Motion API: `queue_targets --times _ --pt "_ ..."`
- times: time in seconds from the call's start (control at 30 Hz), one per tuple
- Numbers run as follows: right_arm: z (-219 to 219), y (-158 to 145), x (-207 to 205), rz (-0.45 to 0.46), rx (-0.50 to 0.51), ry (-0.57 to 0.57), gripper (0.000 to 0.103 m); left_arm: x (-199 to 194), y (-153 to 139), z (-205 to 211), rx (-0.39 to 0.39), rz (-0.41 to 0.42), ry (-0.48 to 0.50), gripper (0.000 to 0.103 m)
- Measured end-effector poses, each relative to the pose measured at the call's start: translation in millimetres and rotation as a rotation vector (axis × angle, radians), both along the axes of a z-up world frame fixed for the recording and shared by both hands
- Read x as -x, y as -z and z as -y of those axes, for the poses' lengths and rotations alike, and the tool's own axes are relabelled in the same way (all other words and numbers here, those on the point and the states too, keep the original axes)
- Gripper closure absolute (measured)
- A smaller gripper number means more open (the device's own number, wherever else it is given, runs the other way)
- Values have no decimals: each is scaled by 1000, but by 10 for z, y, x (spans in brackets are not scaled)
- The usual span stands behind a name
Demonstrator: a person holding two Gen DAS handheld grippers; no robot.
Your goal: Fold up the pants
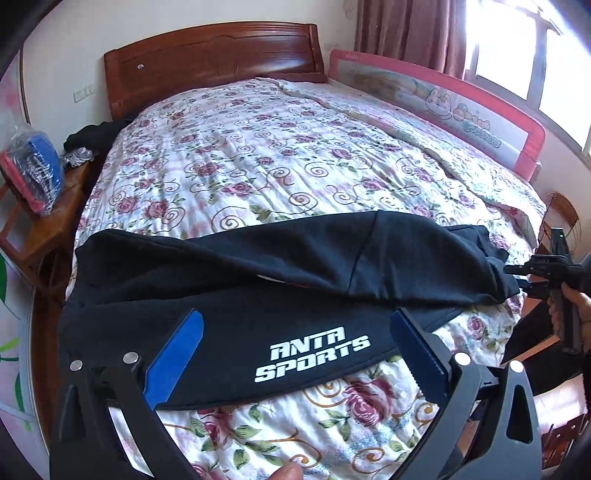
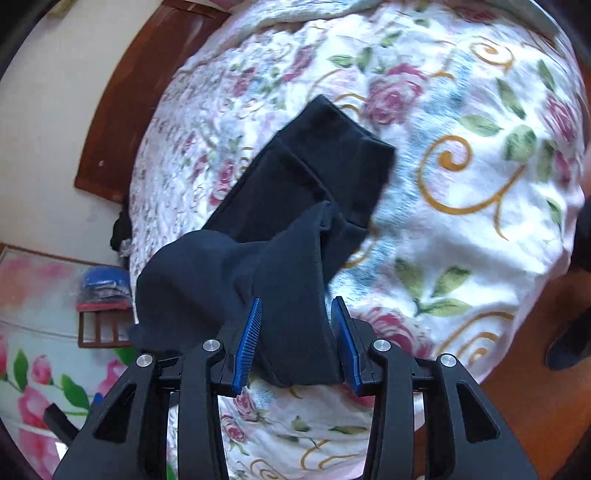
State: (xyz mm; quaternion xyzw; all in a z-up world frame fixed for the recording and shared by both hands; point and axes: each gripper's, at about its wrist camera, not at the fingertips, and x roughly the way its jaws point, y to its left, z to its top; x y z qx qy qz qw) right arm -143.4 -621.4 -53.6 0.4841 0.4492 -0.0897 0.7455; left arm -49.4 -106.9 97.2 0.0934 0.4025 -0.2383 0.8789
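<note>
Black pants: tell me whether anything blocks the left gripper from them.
Nothing visible does. The left gripper is open, its fingers straddling the black pants at the ANTA SPORTS print on the floral bedspread.

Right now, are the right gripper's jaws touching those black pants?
Touching. The right wrist view shows the right gripper with a bunched fold of the black pants filling the space between its jaws, pressed against both blue pads.

A wooden headboard (image 1: 210,62) backs the floral quilt (image 1: 258,155). Curtains (image 1: 410,33) hang beside a bright window (image 1: 517,59). A pink rail (image 1: 443,107) lines the bed's far edge.
</note>
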Motion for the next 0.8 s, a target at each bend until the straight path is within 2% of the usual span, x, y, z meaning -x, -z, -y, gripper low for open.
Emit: queue_targets --times 0.03,0.1,0.17,0.2,0.23,0.3,0.37,0.4,0.43,0.53,0.6,0.67,0.73,0.8 --pt "-22 -29 -43 -4 34 -21 86 1 -7 8 -3 3 0 2" --pt "-129 -240 -198 -40 187 -101 96 0 -13 15 -5 6 1 2" --pt "-247 -454 -345 -108 387 -195 97 -11 -2 26 -11 1 2 2" --pt "-289 -550 -455 -91 426 -221 99 -17 8 22 -11 0 0 2" --pt "-318 -604 -547 -131 506 -241 99 -27 21 21 -9 -1 -2 2" --pt "-499 -706 -796 -266 813 -347 99 -45 51 43 -20 -5 -4 2" --pt "-587 -764 -973 -313 983 -380 99 -56 67 42 -19 -9 -7 2" --pt "-674 -768 -1046 -354 1129 -419 99 -55 67 34 -16 -6 -7 2" --pt "-728 -758 -1046 -388 1195 -456 99 -56 69 31 -20 -1 -11 2" --pt "-727 -585 -1100 -456 1220 -494 99 -83 69 -10 -24 13 -19 2" --pt "-603 -322 -1089 -513 1159 -497 99 -101 77 -45 -23 22 -26 2" --pt "-628 -103 -1007 -568 1141 -523 99 -109 85 -102 -29 30 -32 2" --pt "-701 22 -966 -598 1158 -531 99 -106 88 -187 -31 49 -29 2" --pt "-624 60 -919 -600 1102 -496 99 -158 59 -401 -11 109 -46 2"
